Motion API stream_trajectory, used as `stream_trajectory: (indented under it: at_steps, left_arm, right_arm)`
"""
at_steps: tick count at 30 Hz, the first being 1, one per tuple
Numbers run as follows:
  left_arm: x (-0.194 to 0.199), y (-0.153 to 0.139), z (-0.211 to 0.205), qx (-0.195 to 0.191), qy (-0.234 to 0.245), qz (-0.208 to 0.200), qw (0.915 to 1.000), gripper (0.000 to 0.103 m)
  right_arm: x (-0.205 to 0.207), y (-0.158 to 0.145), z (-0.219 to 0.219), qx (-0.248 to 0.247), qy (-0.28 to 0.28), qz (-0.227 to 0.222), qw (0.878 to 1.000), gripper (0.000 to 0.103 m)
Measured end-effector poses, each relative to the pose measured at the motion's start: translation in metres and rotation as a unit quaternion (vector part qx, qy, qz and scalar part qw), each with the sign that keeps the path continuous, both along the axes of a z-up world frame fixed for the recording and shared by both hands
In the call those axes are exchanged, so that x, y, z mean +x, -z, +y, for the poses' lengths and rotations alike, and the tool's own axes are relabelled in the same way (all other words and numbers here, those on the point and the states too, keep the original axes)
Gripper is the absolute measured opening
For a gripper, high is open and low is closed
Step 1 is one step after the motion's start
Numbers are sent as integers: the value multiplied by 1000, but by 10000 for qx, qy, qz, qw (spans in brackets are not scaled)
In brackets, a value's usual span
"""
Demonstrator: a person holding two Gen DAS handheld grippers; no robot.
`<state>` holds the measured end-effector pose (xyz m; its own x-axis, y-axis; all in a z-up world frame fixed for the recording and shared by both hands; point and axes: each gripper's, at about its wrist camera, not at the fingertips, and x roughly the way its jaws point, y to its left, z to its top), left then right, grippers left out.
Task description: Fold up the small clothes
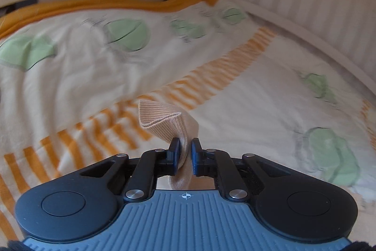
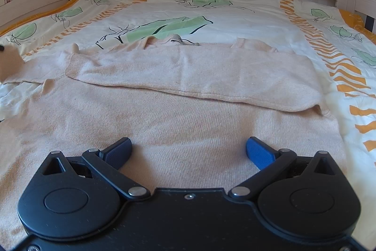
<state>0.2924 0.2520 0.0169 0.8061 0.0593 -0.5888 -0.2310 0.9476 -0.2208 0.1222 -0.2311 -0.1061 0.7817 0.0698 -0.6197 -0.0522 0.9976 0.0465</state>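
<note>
At lower centre of the left wrist view, the left hand-held gripper is clamped on the sweater's ribbed cuff. The right hand-held gripper stands wide apart over the peach sweater, spread on the bed.

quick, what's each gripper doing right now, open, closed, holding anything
Left gripper: closed on the sweater's ribbed cuff, lifted off the bedspread.
Right gripper: open, holding nothing, above the sweater.

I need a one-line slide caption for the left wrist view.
Left gripper shut on a beige ribbed sleeve cuff, above the leaf-patterned bedspread.
</note>
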Motion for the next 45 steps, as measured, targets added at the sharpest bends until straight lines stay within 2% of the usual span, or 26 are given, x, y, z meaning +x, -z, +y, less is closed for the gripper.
stream_trajectory:
  at_steps: [4,9,14,17,19,20,21,24,28,32,36,41,45]
  left_arm:
    - [-10,-32,-68,39,682,-323,9971,11]
    - [-23,-48,-164,-63,1694,-504,9842,11]
    - [-33,-36,-254,-96,2485,-447,9676,11]
    - [-39,-21,-290,-140,2756,-372,9604,11]
    - [-47,-10,-308,85,2867,-308,9575,15]
    - [-52,-4,-314,216,2919,-251,9559,25]
    - [-57,1,-316,315,2961,-192,9544,28]
    - [-69,20,-314,582,2941,101,9539,29]
    - [-75,45,-284,808,2543,500,9624,30]
    - [-72,65,-249,824,2075,823,9713,30]
    - [-69,85,-224,883,1821,1065,9735,31]
    - [-78,97,-209,670,1953,849,9748,31]
    - [-83,103,-206,567,2011,705,9754,32]
  right_arm:
    - [-1,0,0,25,2,-16,10000,103]
    - [-2,0,-2,111,-1,-42,9999,103]
    - [-3,0,-4,203,-4,-64,9998,103]
    - [-3,0,-7,293,-8,-75,9995,103]
    - [-3,-1,-8,344,-12,-71,9994,103]
    - [-3,-1,-8,361,-14,-67,9993,103]
    - [-3,-1,-9,376,-16,-64,9993,103]
    - [-3,-2,-10,395,-26,-35,9992,103]
    - [-2,-2,-10,398,-46,10,9992,103]
    - [-1,-3,-9,367,-64,58,9993,103]
    - [1,-4,-9,329,-116,147,9993,103]
    - [9,-16,-5,151,-239,481,9984,102]
    - [20,-43,5,401,-432,423,9974,84]
